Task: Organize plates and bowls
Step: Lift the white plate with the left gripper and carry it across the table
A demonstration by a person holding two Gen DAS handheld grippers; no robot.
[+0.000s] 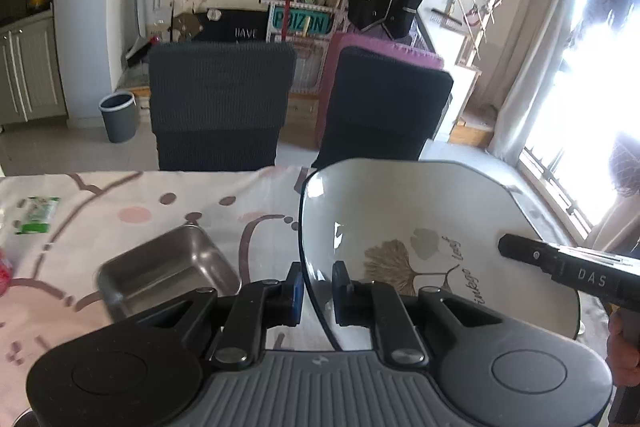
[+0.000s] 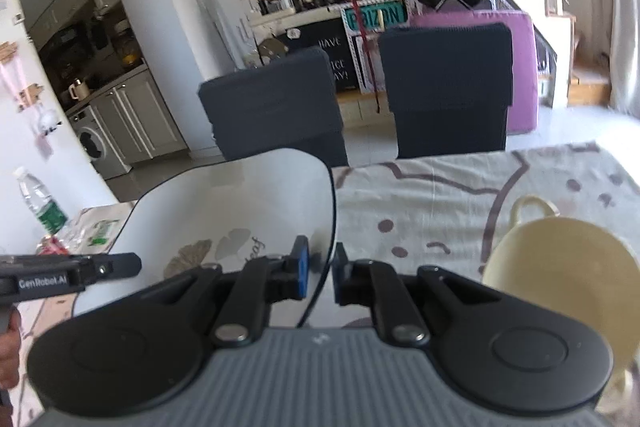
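the left gripper (image 1: 318,285) is clenched on the left rim of the big white plate (image 1: 440,227), one pad on each side of the edge. the right gripper (image 2: 320,277) is clenched on the other rim of the same plate (image 2: 240,203). so the plate is held from both sides, up in the air above the table (image 1: 120,203). the plate has leaf drawings and some writing on it.

in the left view, a shiny metal tray (image 1: 168,267) sits on the table just left of the plate, and the right gripper pokes in from the right side over the plate. in the right view, a pale yellow bowl (image 2: 560,275) with a handle sits on the table to the right of the plate, and the left gripper shows at the left edge.

the table has a light cloth with brown and pink spots. two dark chairs (image 1: 218,103) stand behind it. a water bottle (image 2: 40,199) stands at the far left in the right view.
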